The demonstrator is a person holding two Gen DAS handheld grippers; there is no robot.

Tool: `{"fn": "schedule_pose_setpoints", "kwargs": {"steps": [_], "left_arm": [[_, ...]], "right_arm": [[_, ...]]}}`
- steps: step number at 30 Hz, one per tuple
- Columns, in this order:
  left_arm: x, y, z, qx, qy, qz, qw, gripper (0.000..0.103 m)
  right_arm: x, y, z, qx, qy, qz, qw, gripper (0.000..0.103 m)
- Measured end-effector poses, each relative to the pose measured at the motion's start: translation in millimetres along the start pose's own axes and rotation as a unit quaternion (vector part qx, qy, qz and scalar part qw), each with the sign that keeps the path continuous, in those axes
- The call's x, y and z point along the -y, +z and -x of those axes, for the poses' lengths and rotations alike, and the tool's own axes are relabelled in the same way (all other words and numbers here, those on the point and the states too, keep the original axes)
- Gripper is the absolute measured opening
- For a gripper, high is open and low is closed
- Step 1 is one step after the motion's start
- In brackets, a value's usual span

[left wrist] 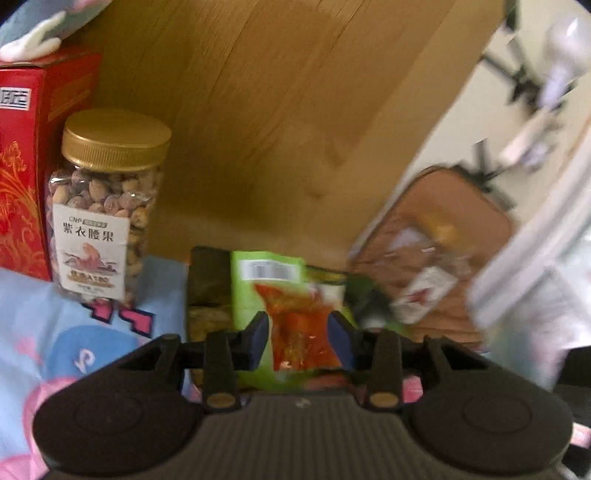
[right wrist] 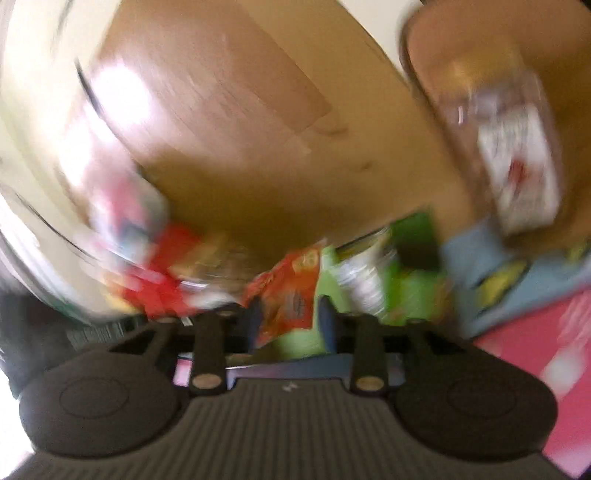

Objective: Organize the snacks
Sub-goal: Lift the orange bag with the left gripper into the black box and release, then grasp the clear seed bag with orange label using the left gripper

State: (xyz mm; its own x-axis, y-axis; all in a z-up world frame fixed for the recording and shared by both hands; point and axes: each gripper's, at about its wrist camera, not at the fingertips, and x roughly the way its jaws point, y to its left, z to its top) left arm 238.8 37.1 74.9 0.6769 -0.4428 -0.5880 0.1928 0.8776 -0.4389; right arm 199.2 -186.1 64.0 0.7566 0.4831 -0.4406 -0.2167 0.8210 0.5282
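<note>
Wooden panel (left wrist: 280,122) fills the background, pale grain, upright behind everything. Cloth (left wrist: 40,317) covers the surface below: light blue, printed with pink shapes and a darker blue patch. Top left corner, 1 soft blue-and-white fabric item (left wrist: 40,29) rests on a box's top. Far right, a grey stand with black arms (left wrist: 554,81) against a white wall, blurred; possibly a lamp or mount.
</note>
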Motion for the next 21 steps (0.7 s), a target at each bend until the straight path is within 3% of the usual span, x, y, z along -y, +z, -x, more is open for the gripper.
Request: {"fn": "schedule_pose_setpoints", "kwargs": {"steps": [1, 2, 9, 16, 21], "left_arm": [[-1, -1, -5, -0.006, 0.001, 0.002, 1.0000, 0.036], [-1, -4, -5, -0.008, -0.008, 0.004, 0.9999, 0.036], [10, -27, 15, -0.004, -0.023, -0.019, 0.9995, 0.036], [25, -60, 69, 0.003, -0.036, -0.066, 0.9972, 0.036], [33, -103, 83, -0.033, -0.016, -0.085, 0.9957, 0.036]], "right_arm": [[-2, 0, -3, 0.001, -0.041, 0.024, 0.999, 0.041], [-1, -1, -1, 0.006, -0.055, 0.030, 0.998, 0.041], [18, -29, 48, 0.045, -0.037, 0.022, 0.998, 0.041], [23, -72, 77, -0.007, 0.005, -0.020, 1.000, 0.041], [31, -105, 101, -0.036, 0.013, -0.039, 0.998, 0.041]]}}
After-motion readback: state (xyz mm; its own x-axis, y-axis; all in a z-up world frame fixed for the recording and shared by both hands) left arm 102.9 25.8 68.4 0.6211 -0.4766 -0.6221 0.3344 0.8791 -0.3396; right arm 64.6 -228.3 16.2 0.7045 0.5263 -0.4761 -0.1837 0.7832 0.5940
